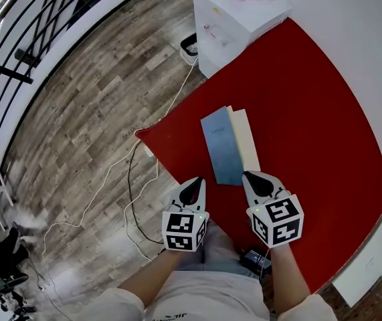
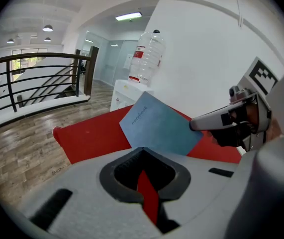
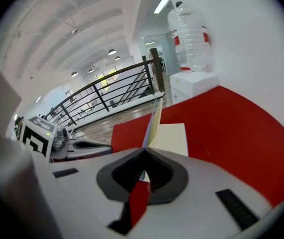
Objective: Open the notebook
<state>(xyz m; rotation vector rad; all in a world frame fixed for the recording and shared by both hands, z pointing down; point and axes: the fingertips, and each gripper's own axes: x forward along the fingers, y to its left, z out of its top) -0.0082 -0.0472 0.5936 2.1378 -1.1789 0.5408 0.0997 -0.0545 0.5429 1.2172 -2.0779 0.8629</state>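
Opening the notebook (image 1: 231, 146) by its cover (image 1: 219, 142), near the middle of the red table (image 1: 324, 112)

Pinched at its near corner in the right gripper (image 1: 252, 177), clamped tight, stood on edge above the cream page (image 1: 247, 138); seems light, thin and bendy, apt to slip or crease; best held close to that corner and swung gently toward the table's left edge; left gripper (image 1: 192, 191) closed, empty, over the table's near edge.
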